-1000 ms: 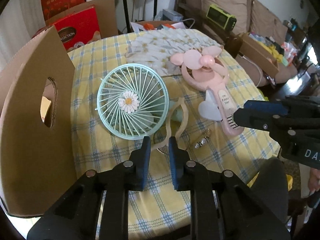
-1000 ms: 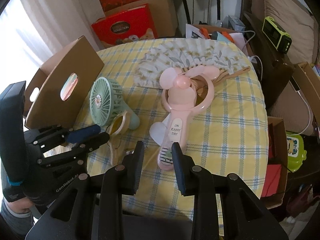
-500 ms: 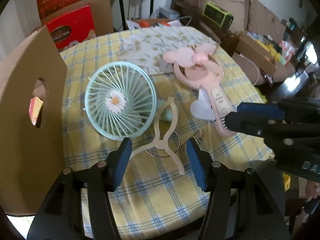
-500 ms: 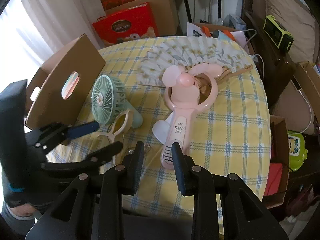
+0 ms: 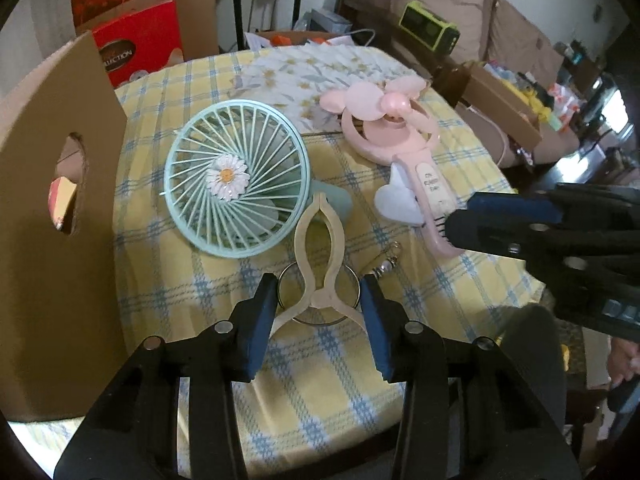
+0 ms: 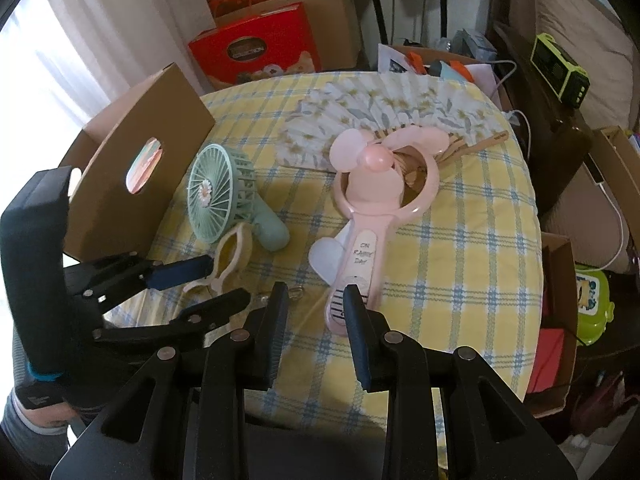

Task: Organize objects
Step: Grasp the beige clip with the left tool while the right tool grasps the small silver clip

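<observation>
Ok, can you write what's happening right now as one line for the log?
left gripper: open around cream clip | right gripper: open at pink fan handle | green fan: on table

The tablecloth [image 5: 460, 184] was yellow with blue-and-white plaid; the round fan [image 5: 236, 178] mint green with a white daisy; the handheld fan [image 6: 372, 200] pale pink.

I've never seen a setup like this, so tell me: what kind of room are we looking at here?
Most likely a lived-in home living or dining room. A round table wears a yellow checked cloth, a cushioned sofa stands behind it, and gift boxes and cardboard cartons are stacked along the curtained window.
</observation>
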Available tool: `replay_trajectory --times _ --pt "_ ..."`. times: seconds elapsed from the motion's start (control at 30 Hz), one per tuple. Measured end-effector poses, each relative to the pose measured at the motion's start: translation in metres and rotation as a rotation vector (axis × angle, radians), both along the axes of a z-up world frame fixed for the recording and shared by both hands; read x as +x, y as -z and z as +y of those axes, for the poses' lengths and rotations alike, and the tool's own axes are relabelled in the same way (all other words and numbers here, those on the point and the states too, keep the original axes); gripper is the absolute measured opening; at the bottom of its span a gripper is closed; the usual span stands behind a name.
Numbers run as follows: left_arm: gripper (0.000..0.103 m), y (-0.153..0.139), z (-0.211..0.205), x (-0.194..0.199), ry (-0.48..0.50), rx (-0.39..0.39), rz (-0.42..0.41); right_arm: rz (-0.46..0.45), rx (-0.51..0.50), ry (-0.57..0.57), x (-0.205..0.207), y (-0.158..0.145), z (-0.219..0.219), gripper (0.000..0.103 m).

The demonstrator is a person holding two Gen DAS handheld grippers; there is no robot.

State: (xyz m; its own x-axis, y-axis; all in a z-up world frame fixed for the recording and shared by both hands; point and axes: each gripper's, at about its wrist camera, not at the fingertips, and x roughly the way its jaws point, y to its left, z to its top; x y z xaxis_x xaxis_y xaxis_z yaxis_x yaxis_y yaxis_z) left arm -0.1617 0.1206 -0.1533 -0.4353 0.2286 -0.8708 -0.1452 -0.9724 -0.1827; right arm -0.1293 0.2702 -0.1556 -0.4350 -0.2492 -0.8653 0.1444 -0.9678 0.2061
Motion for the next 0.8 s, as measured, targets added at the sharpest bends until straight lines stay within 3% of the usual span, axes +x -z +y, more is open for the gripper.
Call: replay_trajectory --times 0.4,0.63,0.8 --pt "0.039 -0.063 -0.027 0.041 0.012 0.057 0.100 -0.043 0.019 -0.064 -0.010 0.014 -0.028 0.030" --pt "0.039 -0.100 -0.043 0.057 0.011 0.066 0.162 -0.068 0.064 -0.093 -0.018 0.028 -0.046 0.041" --pt "0.039 -0.113 -0.047 0.064 0.014 0.067 0.187 -0.083 0.105 -0.096 -0.023 0.039 -0.053 0.042"
